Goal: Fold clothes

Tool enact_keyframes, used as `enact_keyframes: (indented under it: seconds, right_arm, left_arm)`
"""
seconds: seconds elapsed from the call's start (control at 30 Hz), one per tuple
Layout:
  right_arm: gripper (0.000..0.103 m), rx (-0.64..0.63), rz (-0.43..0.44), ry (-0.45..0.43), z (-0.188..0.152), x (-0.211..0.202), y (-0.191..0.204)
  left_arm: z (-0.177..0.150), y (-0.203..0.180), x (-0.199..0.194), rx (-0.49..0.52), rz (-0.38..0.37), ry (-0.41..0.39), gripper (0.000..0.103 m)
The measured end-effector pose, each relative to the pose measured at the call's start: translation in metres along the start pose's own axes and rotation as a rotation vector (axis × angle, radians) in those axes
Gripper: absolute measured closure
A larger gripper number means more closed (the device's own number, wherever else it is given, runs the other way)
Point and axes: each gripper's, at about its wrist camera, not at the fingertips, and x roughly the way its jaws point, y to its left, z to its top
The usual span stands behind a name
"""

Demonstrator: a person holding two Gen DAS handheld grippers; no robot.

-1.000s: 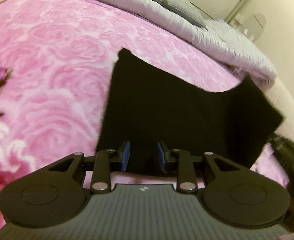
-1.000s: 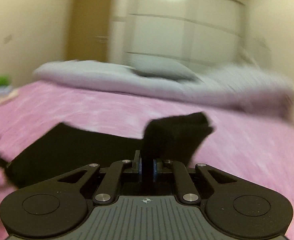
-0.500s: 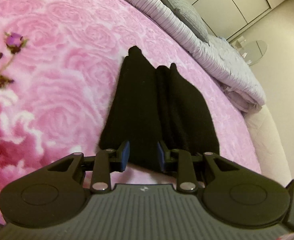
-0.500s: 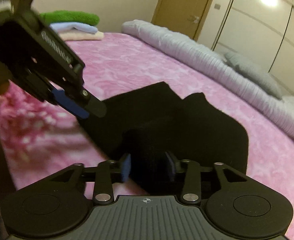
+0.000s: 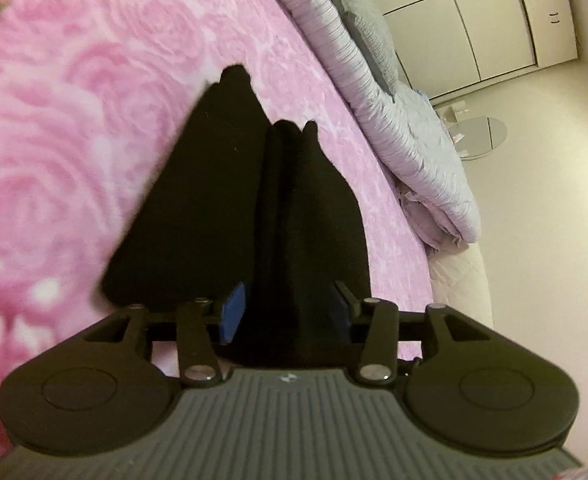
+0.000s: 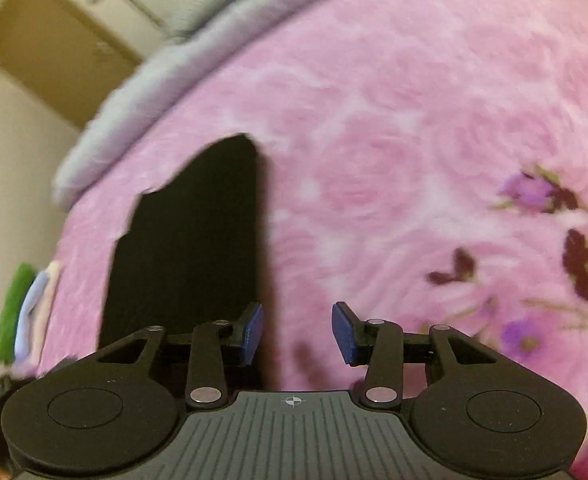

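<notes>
Jaws parted on both — left gripper [image 5: 283, 310] straddles the black garment [image 5: 229, 208]; right gripper [image 6: 296, 330] empty.

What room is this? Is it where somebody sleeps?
Most likely a bedroom. A pink rose blanket covers a bed, a rolled grey duvet and pillow lie along its far side, and white wardrobe doors stand behind.
</notes>
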Motion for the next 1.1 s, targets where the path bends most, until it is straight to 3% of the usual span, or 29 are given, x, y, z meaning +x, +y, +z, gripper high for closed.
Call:
enact_keyframes:
  seconds: [0.13,0.37,0.57,0.6,0.67,0.77,0.83,0.93,1.1]
  right_arm:
    - [0.06,0.154,-0.001,0.081,0.029,0.019,-0.022]
    - [0.06,-0.03,-0.097,0.094,0.046,0.057,-0.004]
    - [0.06,-0.179,-0.127,0.108,0.055,0.08,0.005]
    - [0.06,-0.191,-0.127,0.109,0.056,0.083,0.005]
    - [0.06,-0.21,-0.129,0.111,0.057,0.086,0.007]
    - [0.06,-0.237,-0.134,0.122,0.059,0.086,0.013]
    - [0.069,-0.243,-0.11,0.136,0.062,0.085,0.017]
    - [0.071,-0.291,-0.07,0.146,0.065,0.084,0.035]
    - [0.071,-0.414,-0.055,0.155,0.062,0.093,0.072]
  left_arm:
    - [0.016,0.006,0.027,-0.017,-0.051,0.034,0.061]
    - [0.05,0.009,0.068,-0.063,-0.087,0.049,0.058]
    - [0.068,0.016,0.086,-0.143,-0.149,0.025,0.06]
    - [0.069,0.015,0.087,-0.135,-0.144,0.019,0.063]
    - [0.071,0.007,0.088,-0.078,-0.107,0.007,0.087]
    - [0.072,-0.017,0.078,0.076,-0.076,-0.029,0.088]
    - [0.076,-0.03,0.065,0.138,-0.073,-0.057,0.089]
    - [0.081,-0.042,0.042,0.246,-0.058,-0.101,0.089]
    - [0.093,-0.005,0.024,0.206,0.018,-0.114,0.089]
